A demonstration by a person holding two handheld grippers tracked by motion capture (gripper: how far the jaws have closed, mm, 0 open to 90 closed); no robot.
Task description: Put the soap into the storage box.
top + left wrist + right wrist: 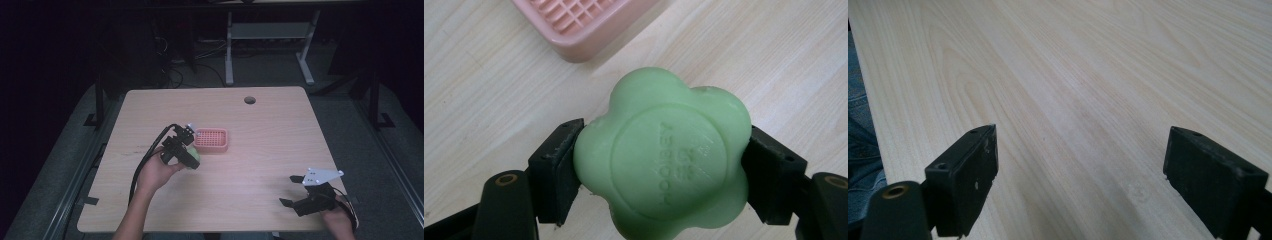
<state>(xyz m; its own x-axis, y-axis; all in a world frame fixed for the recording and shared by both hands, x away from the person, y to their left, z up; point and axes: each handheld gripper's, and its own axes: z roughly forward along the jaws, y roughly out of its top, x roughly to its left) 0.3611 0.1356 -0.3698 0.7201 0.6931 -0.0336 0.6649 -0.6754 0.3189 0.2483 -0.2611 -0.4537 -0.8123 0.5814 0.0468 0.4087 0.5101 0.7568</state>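
Beside the pink tray (589,30), green soap (664,160) is clamped sideways by the left gripper (664,165), probably for placing inside; the right gripper's (1080,175) fingers (970,175) are held apart, idle.

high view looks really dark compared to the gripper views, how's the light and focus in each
High view: dim, the room beyond the table nearly black, the soap and the pink tray small but readable. Left gripper view: bright and even, the soap sharp enough to show its embossed lettering. Right gripper view: soft light, the near tongs slightly blurred.

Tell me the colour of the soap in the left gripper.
Pale green soap, clearest in the left gripper view.
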